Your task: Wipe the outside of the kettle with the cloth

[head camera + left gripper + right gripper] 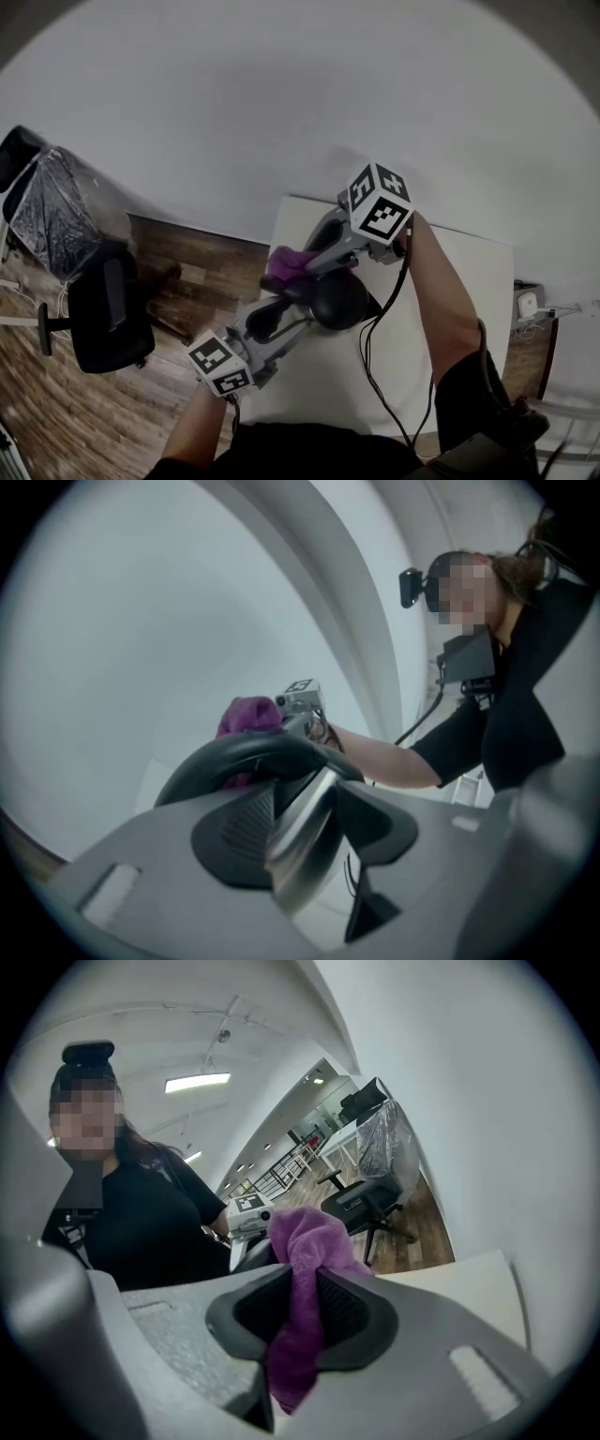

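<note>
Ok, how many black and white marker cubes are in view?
2. One cube is on the right gripper pinching the purple cloth; the other is on the left gripper gripping the black kettle.

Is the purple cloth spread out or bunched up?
Bunched up: the purple terry cloth is pinched into a narrow wad between the right tongs, puffing out above them.

Your head view: flat, greyish, rather dim light; round fisheye frame w/ black corners. Your left gripper view: pale wall nearly washed out, bright glare streak on the kettle metal, close-up parts soft & blurred. Right gripper view: ceiling strip light glows top left; cloth sharp, edges bend.
</note>
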Demonstrator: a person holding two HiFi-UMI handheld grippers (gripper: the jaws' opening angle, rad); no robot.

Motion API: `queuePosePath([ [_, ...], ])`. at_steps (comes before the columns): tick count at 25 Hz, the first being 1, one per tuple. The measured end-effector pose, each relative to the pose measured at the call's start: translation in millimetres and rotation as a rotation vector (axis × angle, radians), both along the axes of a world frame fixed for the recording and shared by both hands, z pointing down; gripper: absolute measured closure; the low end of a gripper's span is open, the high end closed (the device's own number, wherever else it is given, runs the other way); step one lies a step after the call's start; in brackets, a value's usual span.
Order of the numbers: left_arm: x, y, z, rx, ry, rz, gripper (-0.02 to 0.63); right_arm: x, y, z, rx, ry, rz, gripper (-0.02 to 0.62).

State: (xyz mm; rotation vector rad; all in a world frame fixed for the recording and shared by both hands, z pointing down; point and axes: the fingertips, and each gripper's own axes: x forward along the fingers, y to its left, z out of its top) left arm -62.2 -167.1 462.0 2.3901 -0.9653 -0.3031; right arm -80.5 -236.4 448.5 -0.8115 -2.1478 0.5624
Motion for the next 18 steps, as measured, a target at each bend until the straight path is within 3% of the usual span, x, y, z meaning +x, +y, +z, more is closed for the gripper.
queuePosePath([
  [9, 3.2, 2.1, -0.7, -0.005, 0.004, -0.005, 0.387, -9.0, -9.4, 65.4, -0.043, 0.147, 0.019, 0.52],
  [18, 4.8, 2.4, -1.7, 0.0, 0.003, -0.024, 0.385, -10.2, -22.4, 134.6, 0.019, 0.265, 0.133, 0.52],
])
